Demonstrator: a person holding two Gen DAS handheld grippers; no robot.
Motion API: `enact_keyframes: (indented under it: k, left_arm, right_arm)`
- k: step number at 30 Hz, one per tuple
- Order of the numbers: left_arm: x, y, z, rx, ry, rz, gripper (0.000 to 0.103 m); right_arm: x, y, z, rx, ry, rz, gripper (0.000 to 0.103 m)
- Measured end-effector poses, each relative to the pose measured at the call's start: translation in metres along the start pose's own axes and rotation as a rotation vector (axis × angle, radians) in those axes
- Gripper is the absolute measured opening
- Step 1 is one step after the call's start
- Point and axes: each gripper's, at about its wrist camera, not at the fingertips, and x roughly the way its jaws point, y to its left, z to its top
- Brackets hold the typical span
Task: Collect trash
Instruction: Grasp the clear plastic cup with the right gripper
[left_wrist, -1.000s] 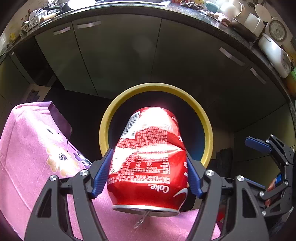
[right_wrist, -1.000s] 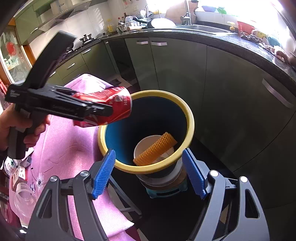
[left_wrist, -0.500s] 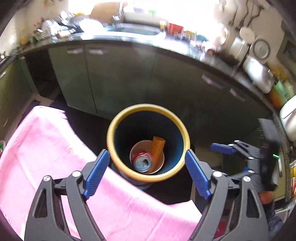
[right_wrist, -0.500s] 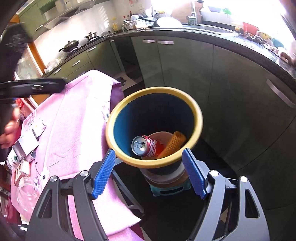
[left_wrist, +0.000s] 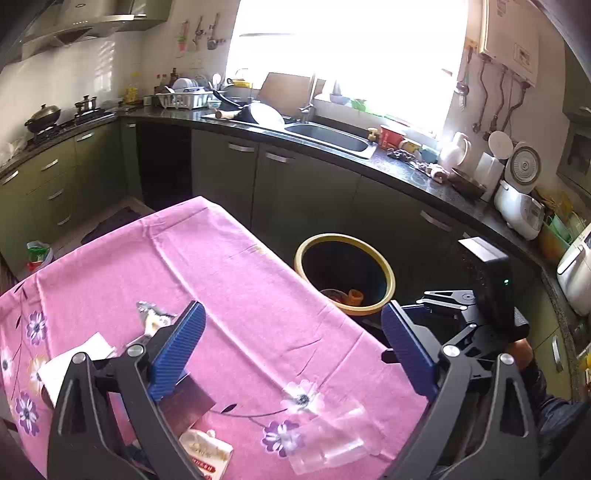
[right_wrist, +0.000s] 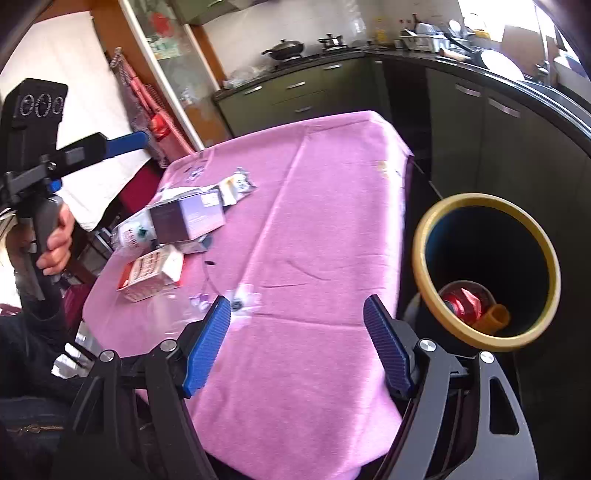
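We judge the task partly done. The bin (right_wrist: 487, 271) stands just beside the far corner of the table (right_wrist: 314, 229), and we can see a red can (right_wrist: 461, 303) and an orange cone-shaped piece (right_wrist: 496, 317) lying at its bottom.

What is left lies on the table, on the side away from the bin:
- a purple box (right_wrist: 188, 218), resting on other litter;
- a red-and-white carton (right_wrist: 153, 273), just beside the box and nearer the table edge;
- a torn wrapper (right_wrist: 236, 186), beyond the box;
- a clear plastic cup (left_wrist: 332, 443), lying on its side close to the near edge;
- a sheet of paper (left_wrist: 74, 360) and a further clear bottle-like item whose type we cannot tell.

Our left gripper (left_wrist: 291, 354) has just been opening its jaws; the fingers stand spread wide above the table with nothing between them and touch nothing. Our right gripper (right_wrist: 299, 343) hovers over the table near the bin; its fingers are also spread apart, empty and out of contact.
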Motion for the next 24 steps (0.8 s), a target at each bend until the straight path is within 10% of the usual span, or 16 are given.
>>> enact_keyframes:
  k: [9,24]
  left_arm:
    - [-0.061,0.035,-0.054,-0.047,-0.059,0.094,0.094]
    - [-0.083,0.056,-0.104,-0.157,-0.072,0.095,0.095]
  right_arm:
    - [-0.004,0.069,-0.031,-0.041,0.062,0.287,0.053]
    - [0.045,0.082,-0.05,-0.001,0.119,0.335,0.026]
